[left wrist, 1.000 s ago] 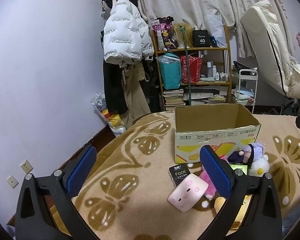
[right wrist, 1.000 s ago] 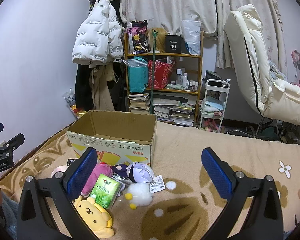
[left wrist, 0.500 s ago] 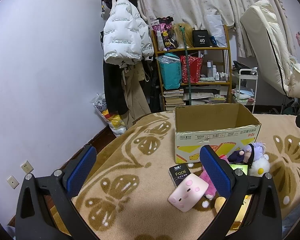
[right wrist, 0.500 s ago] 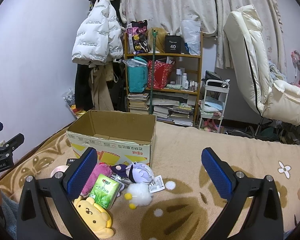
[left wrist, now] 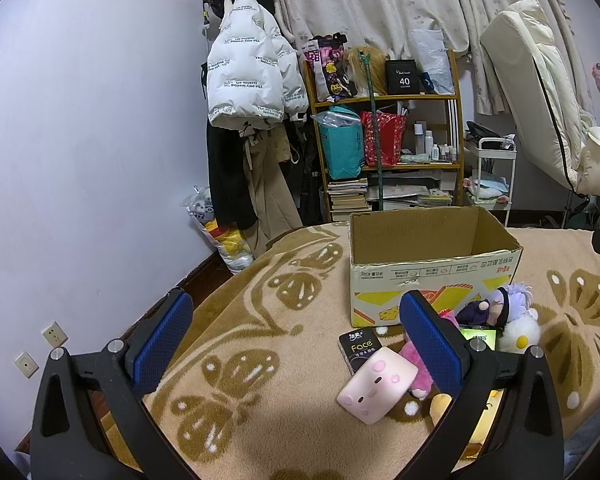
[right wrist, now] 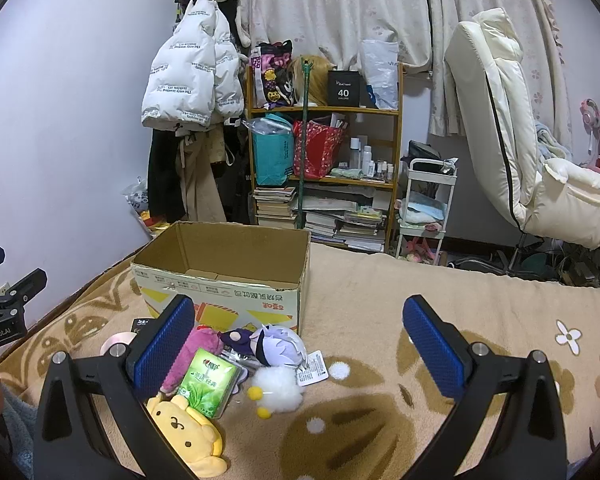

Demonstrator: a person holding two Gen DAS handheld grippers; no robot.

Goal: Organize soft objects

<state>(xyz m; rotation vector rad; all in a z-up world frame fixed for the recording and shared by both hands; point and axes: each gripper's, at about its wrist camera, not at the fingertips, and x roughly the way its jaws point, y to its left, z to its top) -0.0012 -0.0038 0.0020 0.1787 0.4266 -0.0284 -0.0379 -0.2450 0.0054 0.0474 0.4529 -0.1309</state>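
Holding unchanged, both claws [left wrist: 296,344] [right wrist: 300,344] wide apart

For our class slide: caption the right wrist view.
Open right gripper hovers over plush toys and tissue pack before an open cardboard box.

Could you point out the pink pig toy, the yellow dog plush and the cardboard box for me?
pink pig toy [left wrist: 377,384], left wrist view, its face.
yellow dog plush [right wrist: 184,428], right wrist view, its face.
cardboard box [right wrist: 220,300], right wrist view, front wall.

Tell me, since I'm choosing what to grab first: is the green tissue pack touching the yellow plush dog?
Touching. In the right wrist view the green tissue pack lies with its lower edge overlapping the yellow plush dog, no blanket showing between them.
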